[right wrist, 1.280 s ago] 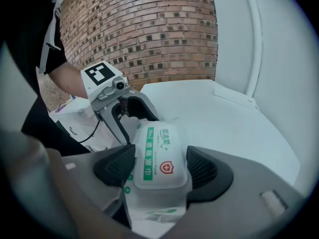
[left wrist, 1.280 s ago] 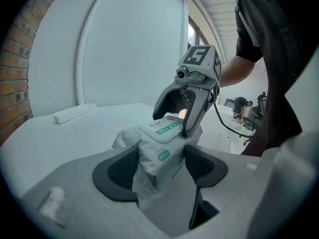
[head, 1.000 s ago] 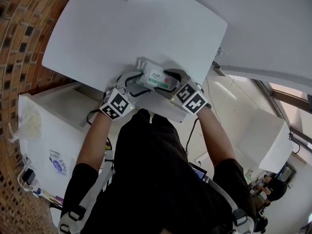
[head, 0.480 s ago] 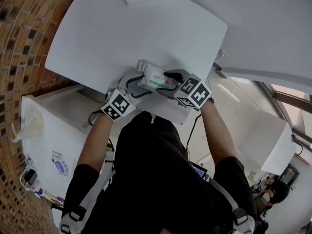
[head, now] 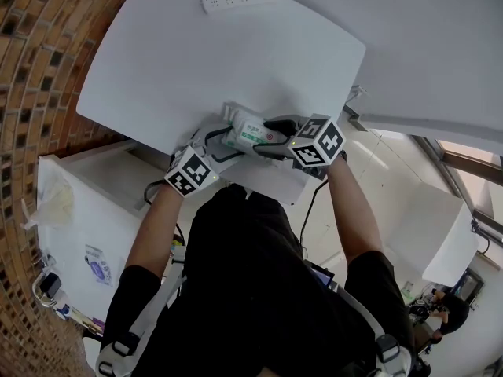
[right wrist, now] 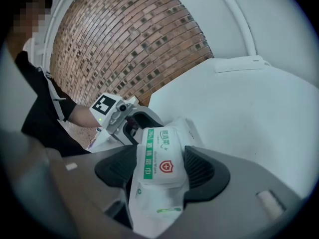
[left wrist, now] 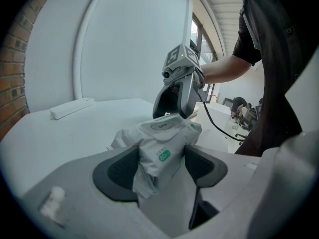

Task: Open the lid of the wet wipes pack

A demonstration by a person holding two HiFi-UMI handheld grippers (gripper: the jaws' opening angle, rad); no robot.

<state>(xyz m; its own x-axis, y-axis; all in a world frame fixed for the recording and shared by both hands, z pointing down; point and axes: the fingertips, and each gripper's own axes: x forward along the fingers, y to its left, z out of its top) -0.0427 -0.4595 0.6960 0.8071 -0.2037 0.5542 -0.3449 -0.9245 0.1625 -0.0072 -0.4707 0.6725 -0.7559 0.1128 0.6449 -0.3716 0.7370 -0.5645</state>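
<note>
Left tool grips one end of wet wipes pack, right tool grips other end, near bench edge; lid shut.

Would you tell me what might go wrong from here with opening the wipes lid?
1. The right gripper is clamped across the lid itself, so the lid may stay pinned shut.
2. The left gripper squeezes the soft wet wipes pack, which looks crumpled and could slip out.
3. The pack is near the table's front edge; dropped, it may fall off.
</note>
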